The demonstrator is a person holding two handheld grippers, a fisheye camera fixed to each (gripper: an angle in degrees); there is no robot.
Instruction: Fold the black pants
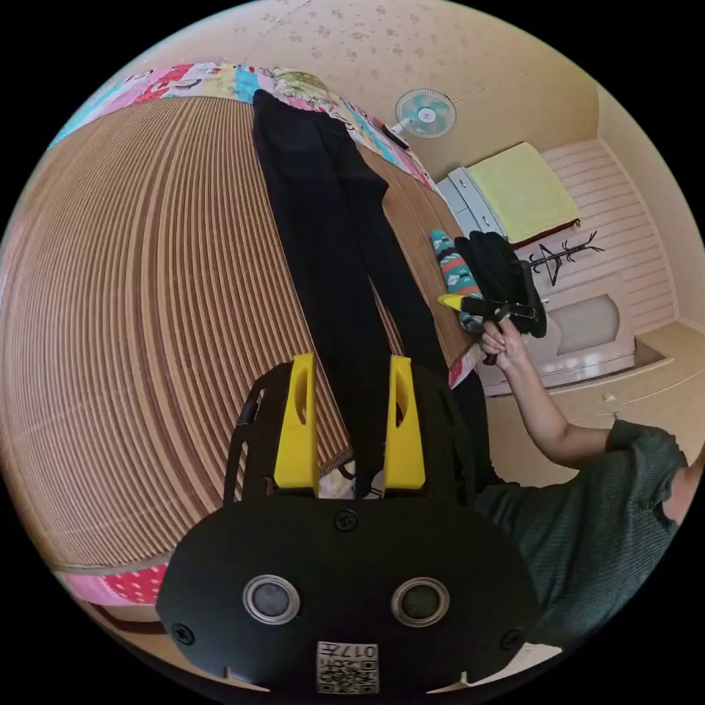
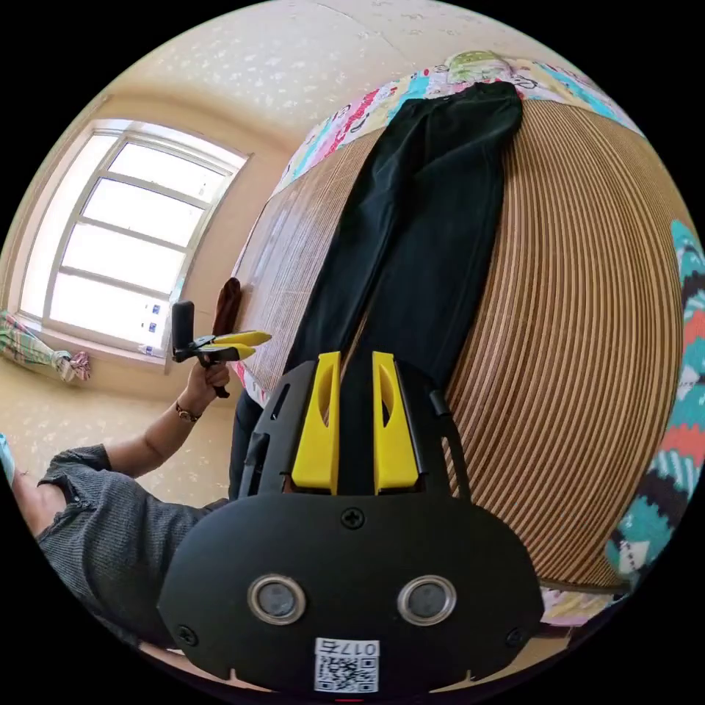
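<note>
Left gripper view: black pants lie flat & lengthwise on a ribbed brown bamboo mat covering a bed, waist at the far end by a patterned quilt, legs running toward the camera. Left gripper hangs over the near leg ends w/ yellow jaws apart; a leg passes between them but can't tell if either jaw touches the cloth, so not clamped. At the mat's edge the person's hand holds the right gripper, jaws together w/ nothing between, next to a folded teal patterned cloth & a dark garment. Fan on the wall beyond. Right gripper view: same pants stretch away over the mat, waist at the quilt. Right gripper jaws sit a narrow gap apart w/ black cloth showing between; grip can't be told here. The other hand holds the left gripper near a window, off the mat's edge. Teal cloth at the view's edge.
</note>
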